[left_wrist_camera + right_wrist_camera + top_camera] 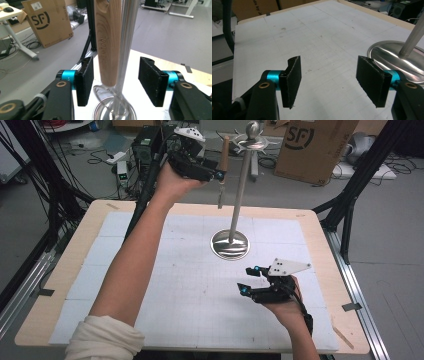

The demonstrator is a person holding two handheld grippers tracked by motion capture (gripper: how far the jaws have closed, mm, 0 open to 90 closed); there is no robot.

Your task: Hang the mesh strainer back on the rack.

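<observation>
Wooden-handled utensil [223, 167] was seen hanging upright beside the top of the metal stand [239, 190], at the far side of the table [65, 270]. Its pale wood handle [108, 42] was seen in the left gripper view just in front of the stand's polished pole [126, 50]; whether the two touched could not be told. The lower metal part of the utensil was seen below the handle in the high view, but its shape could not be made out.

The left gripper [218, 175] was raised above the far table edge, level with the utensil. Its jaws were spread wide, one pad on each side of the handle, and clear gaps were visible between pads and wood. Nothing was gripped.

The stand's round mirrored base [230, 244] was set on the white gridded mat [190, 285], near the table centre. A ball finial and short radial arms were carried at the top of the pole.

The right gripper [248, 280] was held low over the mat, near the base on the person's side. Its jaws were wide apart and empty; part of the base [392, 56] was seen beyond one pad.

A cardboard box [312, 145] was standing on the floor beyond the table.
</observation>
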